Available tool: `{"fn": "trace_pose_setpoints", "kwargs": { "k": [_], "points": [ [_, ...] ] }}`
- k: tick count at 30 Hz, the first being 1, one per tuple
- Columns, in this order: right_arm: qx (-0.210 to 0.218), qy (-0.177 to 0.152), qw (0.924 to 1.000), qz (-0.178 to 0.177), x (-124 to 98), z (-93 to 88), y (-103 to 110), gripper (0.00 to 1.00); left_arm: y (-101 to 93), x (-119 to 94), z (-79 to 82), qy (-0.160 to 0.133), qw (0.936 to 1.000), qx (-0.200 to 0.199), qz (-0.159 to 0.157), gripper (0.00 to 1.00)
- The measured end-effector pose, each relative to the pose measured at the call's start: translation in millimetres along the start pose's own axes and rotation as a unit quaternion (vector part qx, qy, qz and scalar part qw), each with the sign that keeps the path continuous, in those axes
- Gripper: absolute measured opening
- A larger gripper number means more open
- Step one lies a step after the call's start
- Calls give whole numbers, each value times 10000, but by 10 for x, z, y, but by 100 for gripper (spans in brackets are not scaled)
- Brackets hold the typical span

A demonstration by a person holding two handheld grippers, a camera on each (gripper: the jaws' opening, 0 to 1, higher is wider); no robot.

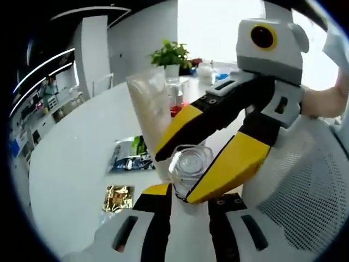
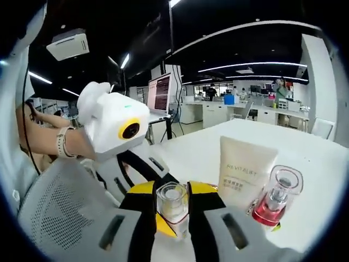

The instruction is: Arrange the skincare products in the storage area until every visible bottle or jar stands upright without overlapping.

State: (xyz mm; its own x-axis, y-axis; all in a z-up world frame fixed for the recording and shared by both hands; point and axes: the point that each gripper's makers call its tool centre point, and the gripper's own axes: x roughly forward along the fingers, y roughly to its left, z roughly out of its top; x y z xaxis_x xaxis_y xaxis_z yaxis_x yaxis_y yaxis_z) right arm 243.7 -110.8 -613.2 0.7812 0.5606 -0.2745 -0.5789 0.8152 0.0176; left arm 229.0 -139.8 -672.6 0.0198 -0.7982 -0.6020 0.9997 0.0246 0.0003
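Jar [image 1: 190,165]: clear – both grippers' jaws closed on it.
L gripper [image 1: 188,192]: holds the jar.
R gripper [image 2: 173,206]: holds it too.
Tube [image 2: 242,171]: upright, 2 o'clock of jar.
Red bottle [image 2: 275,197]: at 3 – touching tube.

Near, between own black-and-yellow jaws of the left gripper [image 1: 182,197]: a small clear glass bottle [image 1: 188,166], gripped from the right too by the right gripper [image 1: 180,177], its yellow-tipped jaws closed on it. Just behind: a cream tube [image 1: 150,103], upright. Beyond that, a red-based clear bottle [image 1: 175,101]. Far: a potted green plant [image 1: 172,57]. Left on the white table [image 1: 71,158]: a green-blue sachet [image 1: 131,154], nearer a gold packet [image 1: 119,196]. Right: white mesh chair back [image 1: 305,185].
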Motion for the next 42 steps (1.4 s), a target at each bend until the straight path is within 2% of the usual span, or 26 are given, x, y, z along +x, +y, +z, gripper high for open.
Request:
{"fn": "trace_pose_setpoints", "kwargs": {
  "k": [7, 13, 16, 23, 30, 42],
  "points": [
    [74, 114, 9999, -24, 15, -59, -28, 21, 5, 38, -59, 217, 9996, 174, -33, 18],
    [6, 238, 9997, -72, 27, -108, -54, 21, 20, 74, -73, 225, 9995, 217, -12, 18],
    [129, 389, 9991, -67, 52, -188, -63, 21, 16, 103, -133, 339, 9989, 323, 13, 18],
    [60, 358, 9993, -78, 50, -176, -63, 21, 32, 117, -133, 216, 9995, 219, 18, 18],
    [3, 371, 9992, -118, 42, -176, -63, 22, 45, 150, -246, 532, 9970, 548, 136, 19],
    [-260, 494, 9983, -145, -24, -200, -7, 25, 50, 141, -279, 596, 9965, 582, 108, 23]
  ]
}}
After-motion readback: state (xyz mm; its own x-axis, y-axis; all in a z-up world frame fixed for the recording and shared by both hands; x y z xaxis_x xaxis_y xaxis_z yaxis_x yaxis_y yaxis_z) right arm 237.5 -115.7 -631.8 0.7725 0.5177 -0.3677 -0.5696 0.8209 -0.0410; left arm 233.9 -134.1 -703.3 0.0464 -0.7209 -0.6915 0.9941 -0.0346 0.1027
